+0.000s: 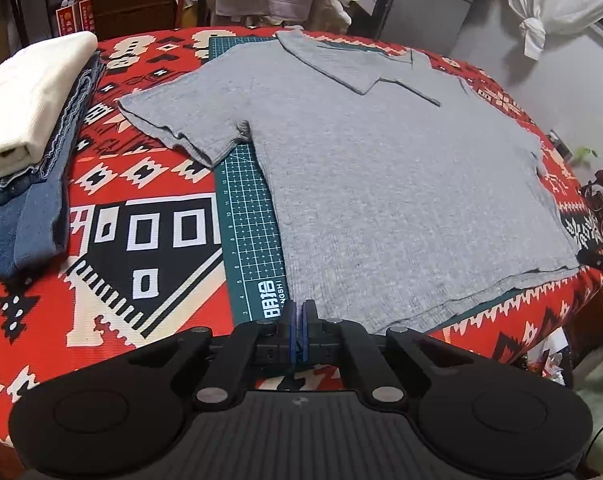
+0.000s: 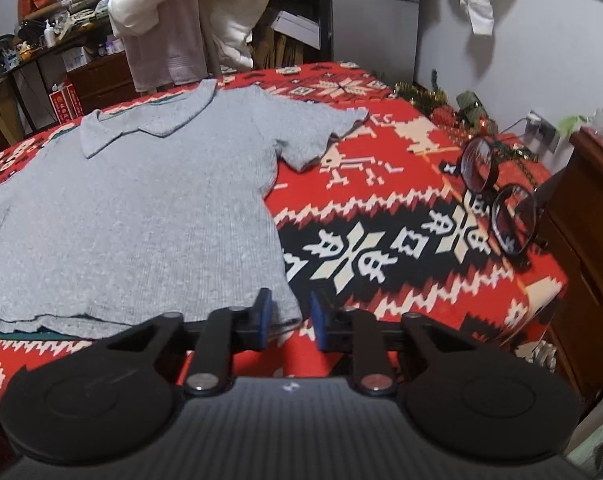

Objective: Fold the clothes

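A cluttered room is seen behind a table (image 1: pixel 113 264) covered with a red, black and white patterned cloth, on which a green cutting mat (image 1: pixel 247 236) is laid. On the mat a grey polo shirt (image 1: pixel 381 184) is spread flat, collar toward the top of both frames and hem toward the bottom, so that its long axis runs away from the cameras. Its short sleeves are stretched out to either side. At the left edge of the left wrist view a stack of folded clothes (image 1: pixel 33 120) is placed, white on top of denim. At the right of the right wrist view a pair of round glasses (image 2: pixel 497 196) is stood on the cloth, well apart from the shirt.

The left gripper (image 1: pixel 301 312) is held at the bottom centre of its frame, just at the shirt's lower left hem corner. Its jaws are pressed together, and whether fabric is pinched between them cannot be told. The right gripper (image 2: pixel 289 312) is placed at the lower right hem corner, its jaws apart, with the corner lying between them and not yet clamped.

The fold is judged not to be begun. The hem lies nearest both grippers, one corner for each, so a fold away from the cameras toward the collar would be expected once the right corner is gripped.
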`<state>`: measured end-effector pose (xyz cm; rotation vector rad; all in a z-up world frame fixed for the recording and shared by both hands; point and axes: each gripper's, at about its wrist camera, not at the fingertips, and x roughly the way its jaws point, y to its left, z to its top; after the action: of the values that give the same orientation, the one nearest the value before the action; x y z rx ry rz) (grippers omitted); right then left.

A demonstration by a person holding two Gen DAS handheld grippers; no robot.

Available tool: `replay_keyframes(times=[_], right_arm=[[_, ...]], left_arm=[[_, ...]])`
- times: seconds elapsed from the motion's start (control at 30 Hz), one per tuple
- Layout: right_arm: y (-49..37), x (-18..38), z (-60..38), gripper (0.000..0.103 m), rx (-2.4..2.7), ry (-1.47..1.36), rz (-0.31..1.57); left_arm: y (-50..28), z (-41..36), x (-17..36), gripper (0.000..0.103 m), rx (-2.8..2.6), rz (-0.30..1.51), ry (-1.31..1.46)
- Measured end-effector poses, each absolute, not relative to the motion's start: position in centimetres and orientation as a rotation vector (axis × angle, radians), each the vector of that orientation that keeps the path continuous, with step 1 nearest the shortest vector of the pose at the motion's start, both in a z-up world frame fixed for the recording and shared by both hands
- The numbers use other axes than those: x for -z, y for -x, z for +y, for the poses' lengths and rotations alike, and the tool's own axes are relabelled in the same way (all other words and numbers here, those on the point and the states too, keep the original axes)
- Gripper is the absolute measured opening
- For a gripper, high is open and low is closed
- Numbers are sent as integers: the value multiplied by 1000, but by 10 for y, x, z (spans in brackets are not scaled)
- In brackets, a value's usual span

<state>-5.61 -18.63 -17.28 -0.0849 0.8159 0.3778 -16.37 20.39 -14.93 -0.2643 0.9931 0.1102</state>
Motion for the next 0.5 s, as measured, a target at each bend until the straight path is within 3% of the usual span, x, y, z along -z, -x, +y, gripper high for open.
replay_keyframes(times=[0.07, 0.3, 0.5], right_arm=[[57, 175, -182, 2, -394, 101, 819], [71, 157, -193, 2, -356, 144, 808], [68, 162, -196, 1, -327, 116, 841]], left_arm=[[164, 207, 149, 3, -110, 993, 282], [179, 221, 130, 3, -119, 971, 321], [178, 223, 147, 3, -121, 1011, 329]])
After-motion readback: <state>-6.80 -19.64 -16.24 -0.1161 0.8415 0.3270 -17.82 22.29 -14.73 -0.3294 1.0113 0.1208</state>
